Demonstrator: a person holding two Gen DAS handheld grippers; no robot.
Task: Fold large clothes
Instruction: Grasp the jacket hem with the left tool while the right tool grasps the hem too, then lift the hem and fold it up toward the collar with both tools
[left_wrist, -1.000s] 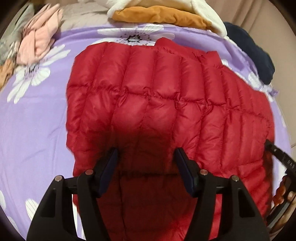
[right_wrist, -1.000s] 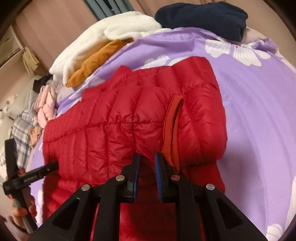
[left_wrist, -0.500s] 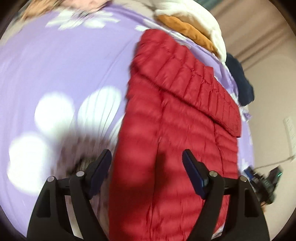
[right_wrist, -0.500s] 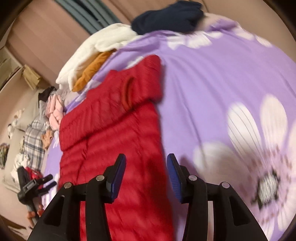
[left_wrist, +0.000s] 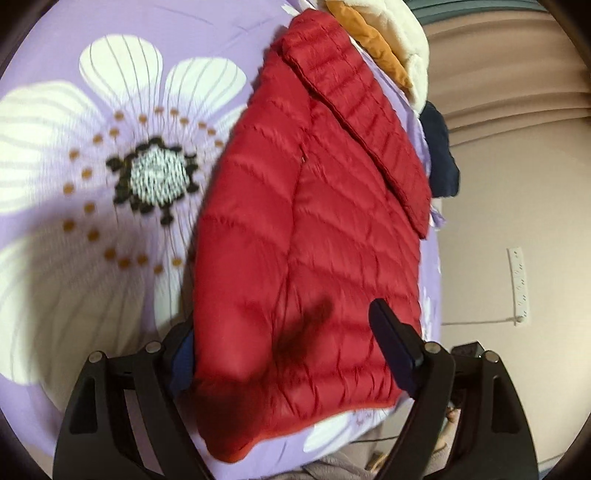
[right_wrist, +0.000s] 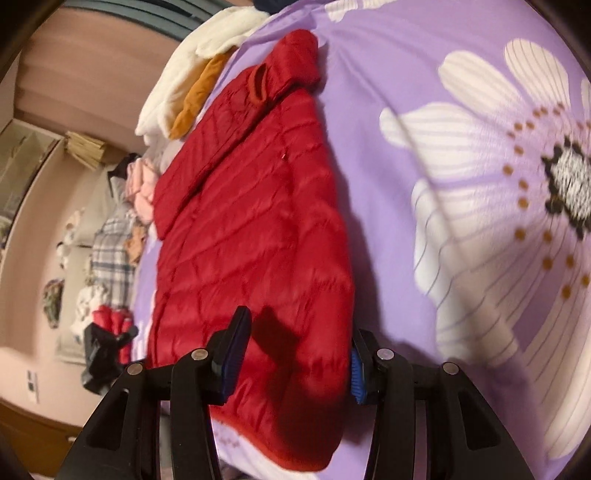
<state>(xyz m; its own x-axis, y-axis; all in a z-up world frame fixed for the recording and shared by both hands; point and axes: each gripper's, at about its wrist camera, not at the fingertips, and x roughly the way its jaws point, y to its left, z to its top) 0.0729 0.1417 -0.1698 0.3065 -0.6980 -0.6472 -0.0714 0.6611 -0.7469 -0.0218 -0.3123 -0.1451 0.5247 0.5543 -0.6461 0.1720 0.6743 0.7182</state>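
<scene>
A red quilted down jacket (left_wrist: 306, 236) lies flat on the purple flowered bedsheet (left_wrist: 74, 258), with a sleeve folded across its far end (right_wrist: 258, 79). My left gripper (left_wrist: 288, 350) sits at the jacket's near corner and its jaws are opening. The left finger (left_wrist: 181, 354) is partly hidden behind the jacket's edge and the right finger (left_wrist: 395, 343) rests over the fabric. My right gripper (right_wrist: 295, 362) straddles the jacket's (right_wrist: 255, 229) opposite near corner. It is open, with the hem between its pads (right_wrist: 232, 350) but not pinched.
A pile of white fleece (left_wrist: 410, 48) and an orange garment (left_wrist: 376, 48) lies beyond the jacket, with a dark navy garment (left_wrist: 439, 155) beside it. Pink (right_wrist: 142, 184) and plaid clothes (right_wrist: 110, 251) sit at the bed's far side. The bed edge is close below the hem.
The right gripper let go of the sleeve cuff and opened. Both grippers swung outward to the jacket's two near corners and rolled. The left jaws spread wider.
</scene>
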